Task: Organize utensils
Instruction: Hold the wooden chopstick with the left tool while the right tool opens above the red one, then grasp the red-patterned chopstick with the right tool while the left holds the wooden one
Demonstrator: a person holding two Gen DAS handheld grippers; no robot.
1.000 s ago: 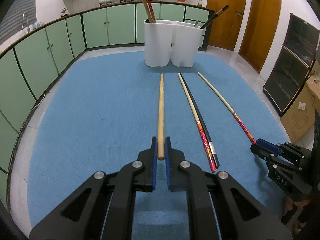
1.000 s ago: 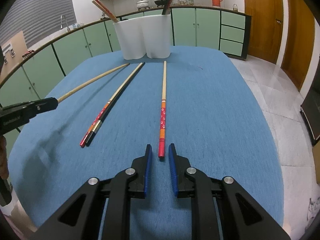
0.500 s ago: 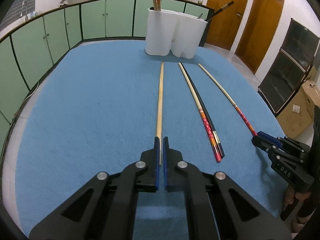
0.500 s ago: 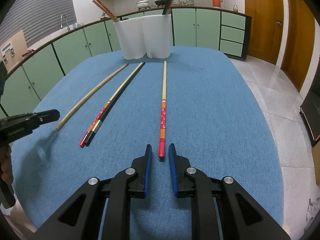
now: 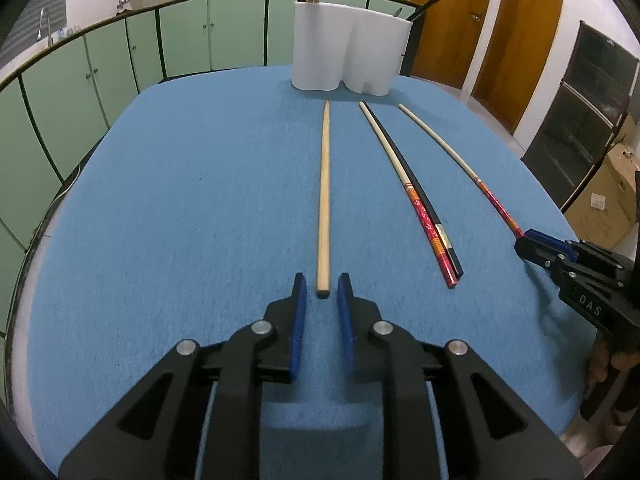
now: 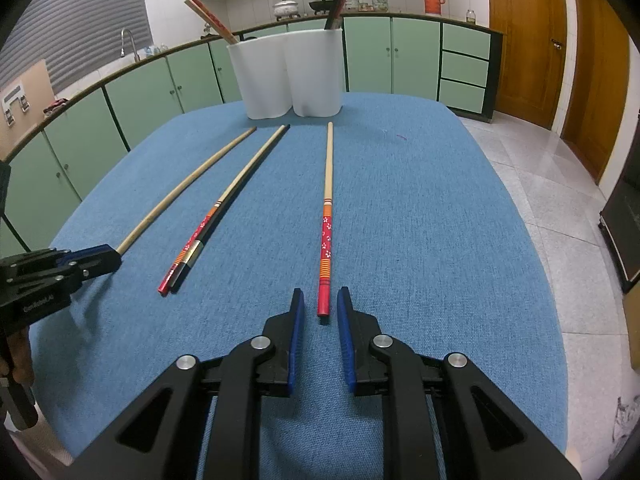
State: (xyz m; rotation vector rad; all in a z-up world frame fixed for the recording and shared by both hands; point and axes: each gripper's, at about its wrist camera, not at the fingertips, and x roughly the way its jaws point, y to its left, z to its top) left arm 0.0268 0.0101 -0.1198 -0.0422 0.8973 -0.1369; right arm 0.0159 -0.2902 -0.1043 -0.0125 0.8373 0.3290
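Showing cardboard box (image 5: pixel 604 196) only from left wrist

Black left gripper (image 5: pixel 322 294) and right gripper (image 6: pixel 321 298); blue pads, silver screws, white lettering.

Four long chopsticks (image 5: pixel 323 200) lie side by side on the blue cloth table (image 5: pixel 180 220), the white two-compartment plastic holder (image 5: pixel 348 56) at their far end

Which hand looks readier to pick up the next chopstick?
Hard to call. The left gripper brackets the plain wooden chopstick, its jaws just opened and not pressing it. The right gripper equally brackets the red-patterned chopstick. Slight edge: right, probably.
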